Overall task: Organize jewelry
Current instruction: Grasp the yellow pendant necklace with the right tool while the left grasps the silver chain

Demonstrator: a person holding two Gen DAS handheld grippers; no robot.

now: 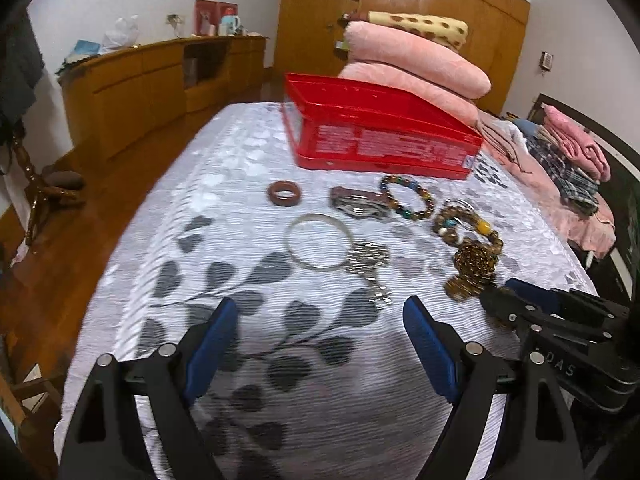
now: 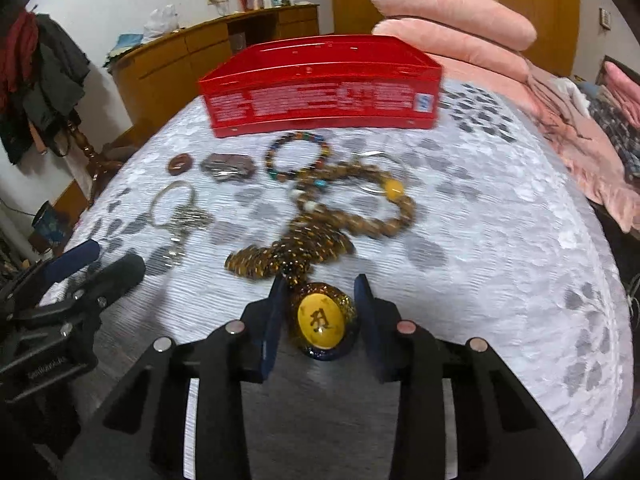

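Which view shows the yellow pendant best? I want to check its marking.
The right wrist view: the yellow pendant sits close and sharp between the right gripper fingers, its dark character readable. The left wrist view shows only the beaded necklace; the pendant is hidden.

- A dark ornate letter "A" stood on the yellow oval pendant (image 2: 320, 319), nearer the camera than the red box (image 2: 320, 92).
- The red box's side print was too blurred to read.
- "DAS" showed on the right gripper (image 1: 505, 285) body.
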